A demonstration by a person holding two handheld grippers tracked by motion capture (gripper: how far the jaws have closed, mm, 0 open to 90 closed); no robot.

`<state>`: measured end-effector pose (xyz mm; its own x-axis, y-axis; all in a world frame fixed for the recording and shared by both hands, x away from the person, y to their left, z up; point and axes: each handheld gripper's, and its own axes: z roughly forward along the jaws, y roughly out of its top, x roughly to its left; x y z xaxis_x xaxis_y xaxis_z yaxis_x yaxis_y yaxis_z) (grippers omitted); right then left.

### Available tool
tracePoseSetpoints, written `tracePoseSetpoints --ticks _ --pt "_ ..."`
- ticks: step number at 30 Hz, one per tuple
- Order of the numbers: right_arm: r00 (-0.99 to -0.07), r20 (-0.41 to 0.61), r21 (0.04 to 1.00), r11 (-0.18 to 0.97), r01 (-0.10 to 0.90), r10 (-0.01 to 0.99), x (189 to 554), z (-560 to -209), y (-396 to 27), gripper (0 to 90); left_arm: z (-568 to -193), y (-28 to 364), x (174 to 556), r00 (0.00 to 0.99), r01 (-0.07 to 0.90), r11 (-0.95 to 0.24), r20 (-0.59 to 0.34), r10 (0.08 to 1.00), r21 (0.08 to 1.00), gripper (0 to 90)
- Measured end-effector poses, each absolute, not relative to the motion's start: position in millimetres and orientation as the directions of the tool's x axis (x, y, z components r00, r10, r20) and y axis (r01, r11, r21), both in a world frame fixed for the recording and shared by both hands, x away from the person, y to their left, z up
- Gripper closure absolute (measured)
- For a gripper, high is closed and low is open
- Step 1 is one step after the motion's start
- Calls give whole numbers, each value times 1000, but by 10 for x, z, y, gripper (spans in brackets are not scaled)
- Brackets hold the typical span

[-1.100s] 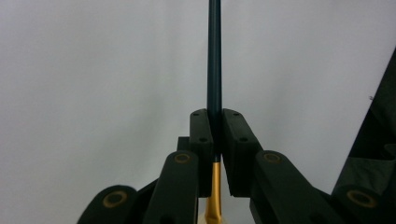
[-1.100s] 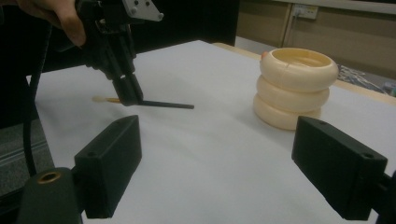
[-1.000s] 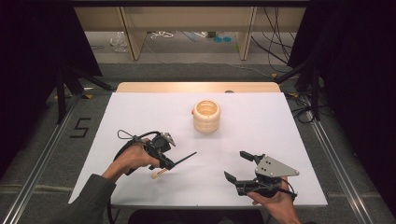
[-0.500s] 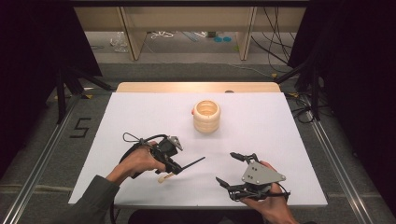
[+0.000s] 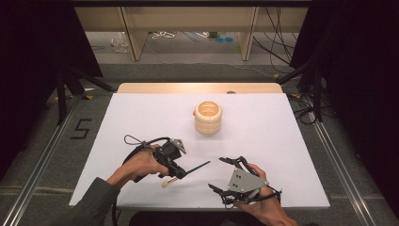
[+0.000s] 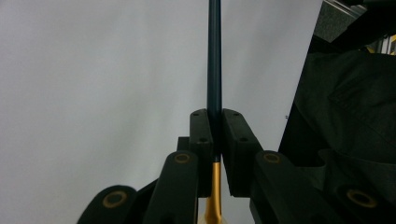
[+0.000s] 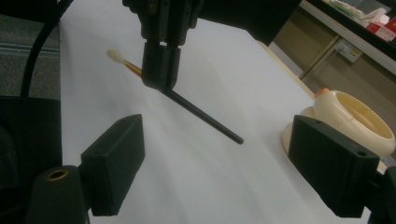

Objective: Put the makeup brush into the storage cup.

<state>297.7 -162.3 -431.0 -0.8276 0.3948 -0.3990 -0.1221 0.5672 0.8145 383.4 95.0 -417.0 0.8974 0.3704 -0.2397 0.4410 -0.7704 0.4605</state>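
Black-handled and pale-tipped, the brush [image 5: 185,173] sits clamped in my left gripper [image 5: 175,165], jaws pressed shut on the shaft near the golden ferrule (bristles hanging behind and below, just over the white table [image 5: 141,122]), so its long axis runs away from that hand toward the right. Its free handle end points at my right gripper [image 5: 225,175], which waits just beside it with jaws spread wide and nothing between them. I judge the right hand nearest that end, while the cream ribbed pot [image 5: 208,117] stands well apart, farther up the table.
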Motion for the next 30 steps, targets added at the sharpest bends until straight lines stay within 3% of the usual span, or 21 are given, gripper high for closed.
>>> tracePoseSetpoints --ticks 30 --pt "-751 -625 628 707 -324 211 3008 -4356 -1357 267 -4082 822 3716 910 410 -764 -275 310 497 830"
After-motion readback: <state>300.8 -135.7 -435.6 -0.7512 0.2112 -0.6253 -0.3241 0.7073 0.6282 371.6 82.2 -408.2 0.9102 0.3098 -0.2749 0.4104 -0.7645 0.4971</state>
